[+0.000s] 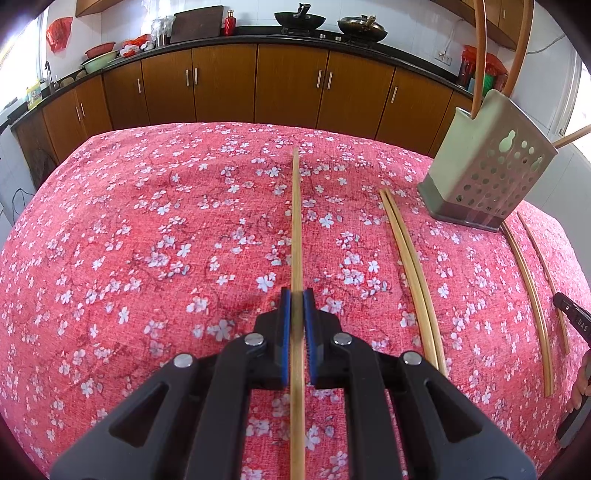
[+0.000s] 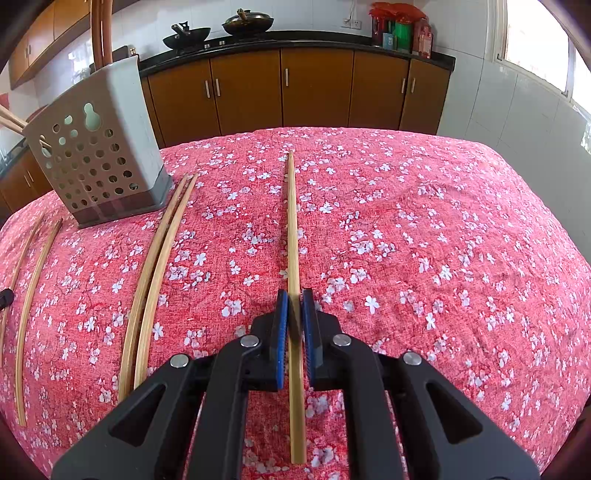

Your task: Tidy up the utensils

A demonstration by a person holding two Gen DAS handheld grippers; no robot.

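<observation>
My left gripper [image 1: 297, 295] is shut on a bamboo chopstick [image 1: 296, 221] that points straight ahead over the table. My right gripper [image 2: 294, 295] is shut on another bamboo chopstick [image 2: 292, 221] the same way. A grey perforated utensil holder [image 1: 484, 166] stands at the right in the left wrist view, and it also shows at the left in the right wrist view [image 2: 96, 147]; long wooden utensils stick out of it. A pair of chopsticks [image 1: 410, 266] lies beside the holder, and also shows in the right wrist view [image 2: 155, 280]. Two more chopsticks [image 1: 532, 295] lie past the holder.
The table carries a red floral cloth [image 1: 147, 240]. Brown kitchen cabinets [image 1: 258, 81] with woks [image 1: 299, 18] on the counter stand beyond the table. A window [image 2: 539, 40] is at the right. The other gripper's tip [image 1: 572, 314] shows at the right edge.
</observation>
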